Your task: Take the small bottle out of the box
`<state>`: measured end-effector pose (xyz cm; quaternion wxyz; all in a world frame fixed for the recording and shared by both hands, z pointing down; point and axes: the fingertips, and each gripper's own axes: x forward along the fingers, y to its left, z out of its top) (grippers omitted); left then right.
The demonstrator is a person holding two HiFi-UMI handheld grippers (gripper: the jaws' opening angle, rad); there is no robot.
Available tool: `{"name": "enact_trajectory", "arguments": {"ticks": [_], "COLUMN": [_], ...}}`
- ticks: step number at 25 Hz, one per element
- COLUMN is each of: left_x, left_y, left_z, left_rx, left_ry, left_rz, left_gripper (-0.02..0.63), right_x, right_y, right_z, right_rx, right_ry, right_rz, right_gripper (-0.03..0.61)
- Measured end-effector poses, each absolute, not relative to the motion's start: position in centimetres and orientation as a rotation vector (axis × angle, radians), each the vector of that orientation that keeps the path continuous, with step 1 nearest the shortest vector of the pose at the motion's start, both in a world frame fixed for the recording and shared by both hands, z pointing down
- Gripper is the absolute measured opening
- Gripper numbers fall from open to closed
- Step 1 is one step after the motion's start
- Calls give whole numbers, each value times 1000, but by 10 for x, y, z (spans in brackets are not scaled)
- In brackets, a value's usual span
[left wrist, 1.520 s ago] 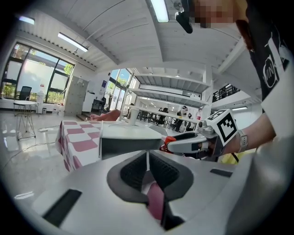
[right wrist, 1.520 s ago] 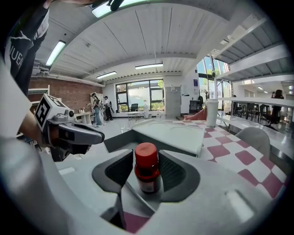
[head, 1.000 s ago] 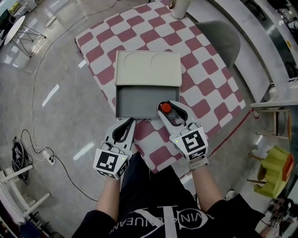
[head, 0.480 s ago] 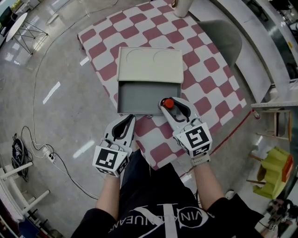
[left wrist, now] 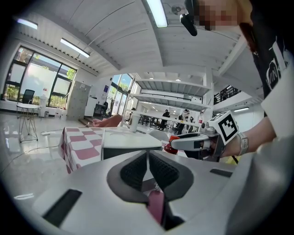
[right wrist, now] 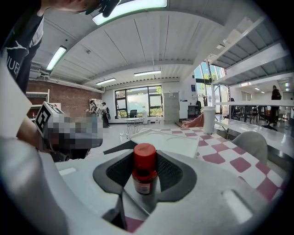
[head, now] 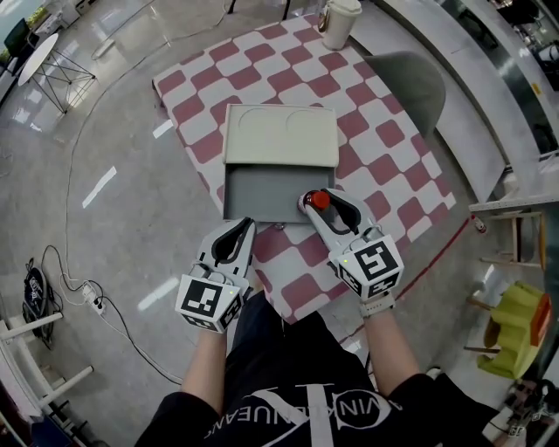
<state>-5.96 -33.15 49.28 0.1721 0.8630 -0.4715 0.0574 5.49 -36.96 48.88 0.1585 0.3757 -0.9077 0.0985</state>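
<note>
Right claw [right wrist: 145, 161], jaws just closing, grips the small bottle [right wrist: 144, 170] upright between its pads; from above, only the red cap [head: 320, 200] shows.

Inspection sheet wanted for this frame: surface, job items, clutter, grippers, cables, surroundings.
Surface: table under a red-and-white checked cloth.
Job's things: grey box open, cream lid at its far side; small bottle, red-capped, upright at the box's near right corner.
Clutter: lidded cup at the table's far edge.
Grippers: right gripper, jaws just been closing, grips the small bottle; left gripper shut, empty, near the box's front.
Cables: cable with power strip on the floor, left.
Surroundings: grey chair; yellow chair.
</note>
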Motion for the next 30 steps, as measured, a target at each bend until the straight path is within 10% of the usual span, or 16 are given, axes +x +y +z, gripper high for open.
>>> {"name": "enact_trajectory", "arguments": {"ticks": [30], "left_x": [-75], "left_y": [-353], "left_z": [430], "left_rx": [2494], "left_ry": [-1427], "left_rz": [38], "left_gripper": [21], "right_x": [61], "right_y": [-376], "right_z": [424], "right_rx": [1100], "right_ry": [-2676], "right_rz": [255], "right_gripper": [146]}}
